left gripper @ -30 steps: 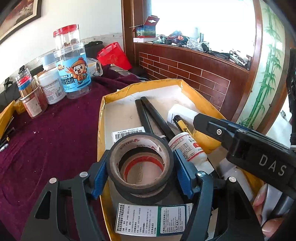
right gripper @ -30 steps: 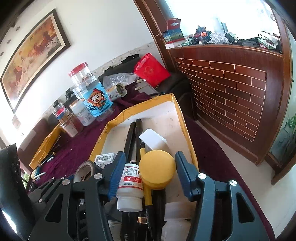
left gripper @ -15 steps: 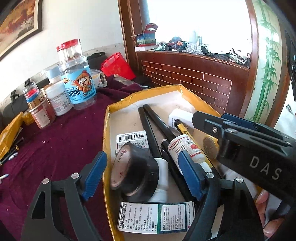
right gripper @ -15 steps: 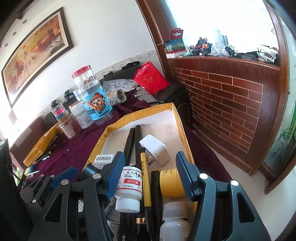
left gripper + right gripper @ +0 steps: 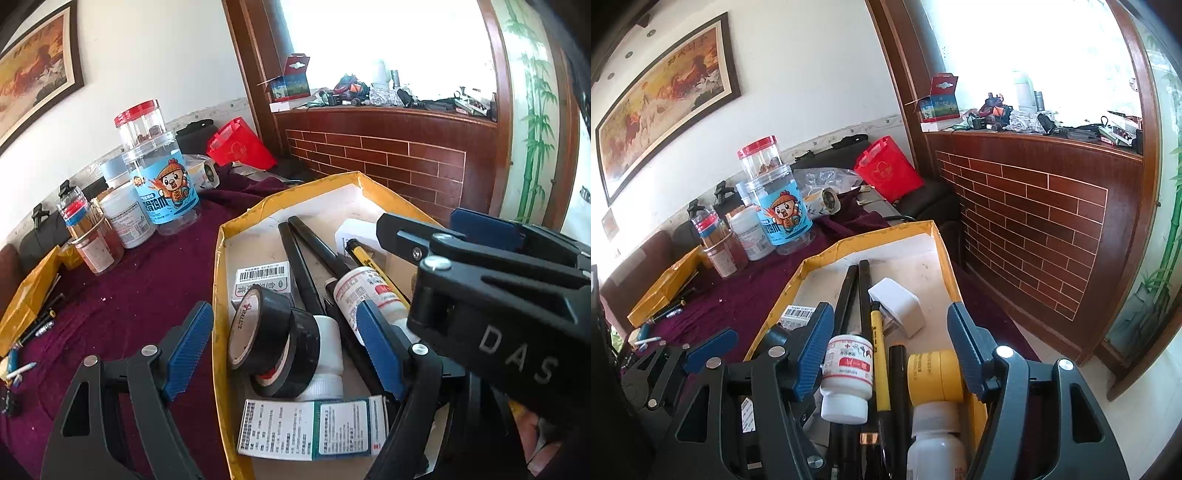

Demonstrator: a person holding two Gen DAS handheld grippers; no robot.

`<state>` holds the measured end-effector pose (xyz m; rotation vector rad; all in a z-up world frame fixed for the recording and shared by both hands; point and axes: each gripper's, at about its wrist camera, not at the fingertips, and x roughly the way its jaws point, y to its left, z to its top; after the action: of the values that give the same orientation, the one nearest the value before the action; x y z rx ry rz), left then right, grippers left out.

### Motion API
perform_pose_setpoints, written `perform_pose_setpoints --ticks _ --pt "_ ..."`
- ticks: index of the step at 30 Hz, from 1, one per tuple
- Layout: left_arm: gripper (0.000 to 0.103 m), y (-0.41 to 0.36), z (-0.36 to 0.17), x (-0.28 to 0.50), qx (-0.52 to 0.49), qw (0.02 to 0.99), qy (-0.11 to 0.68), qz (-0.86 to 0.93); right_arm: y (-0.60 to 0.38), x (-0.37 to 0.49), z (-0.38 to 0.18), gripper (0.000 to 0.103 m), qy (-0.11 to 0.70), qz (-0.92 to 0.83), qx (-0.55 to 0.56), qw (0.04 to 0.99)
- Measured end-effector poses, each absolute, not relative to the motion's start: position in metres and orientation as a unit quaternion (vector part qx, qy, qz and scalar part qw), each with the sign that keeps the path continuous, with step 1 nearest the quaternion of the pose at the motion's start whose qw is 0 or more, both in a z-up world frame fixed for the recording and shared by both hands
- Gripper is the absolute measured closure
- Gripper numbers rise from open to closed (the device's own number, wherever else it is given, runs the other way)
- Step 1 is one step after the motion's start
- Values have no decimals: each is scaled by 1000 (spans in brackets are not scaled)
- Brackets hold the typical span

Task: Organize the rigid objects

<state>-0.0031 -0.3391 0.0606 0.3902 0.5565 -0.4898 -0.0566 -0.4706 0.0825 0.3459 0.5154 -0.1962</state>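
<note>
A yellow-rimmed cardboard box point(image 5: 236, 221) holds two black tape rolls point(image 5: 273, 339) leaning on a white bottle, two black rods point(image 5: 306, 258), a red-labelled white bottle point(image 5: 365, 291), a yellow pen and a medicine carton point(image 5: 310, 428). My left gripper point(image 5: 284, 350) is open and empty above the tape rolls. My right gripper point(image 5: 890, 354) is open and empty over the box point(image 5: 938, 240), above the white bottle point(image 5: 847, 369), the yellow pen point(image 5: 877, 354) and a yellow jar point(image 5: 936, 376) lying on its side. A white adapter point(image 5: 897, 306) lies further in.
On the purple cloth point(image 5: 122, 295) to the left stand a blue cartoon jar point(image 5: 166, 188), a red-lidded jar and smaller jars. A second yellow box point(image 5: 661, 288) with pens lies far left. A red bag point(image 5: 886, 170) and a brick-patterned wooden counter point(image 5: 1034, 206) stand behind.
My left gripper opened and let go of the tape rolls, which tipped onto their edge in the box. My right gripper let go of the yellow jar, which now lies in the box. Both grippers drew back.
</note>
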Motion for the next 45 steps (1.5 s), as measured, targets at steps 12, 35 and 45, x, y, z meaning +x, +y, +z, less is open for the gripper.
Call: perform_pose_setpoints --ticks 12,35,45 --pt "23 -289 85 -36 181 898 299 -266 -441 -119 99 30 224 -127 173 951" --pt "20 -199 84 -22 91 926 324 -172 -371 -164 102 2 152 -249 68 954" --pt "20 -204 82 -23 112 929 313 -165 -377 -156 98 2 176 -222 84 955"
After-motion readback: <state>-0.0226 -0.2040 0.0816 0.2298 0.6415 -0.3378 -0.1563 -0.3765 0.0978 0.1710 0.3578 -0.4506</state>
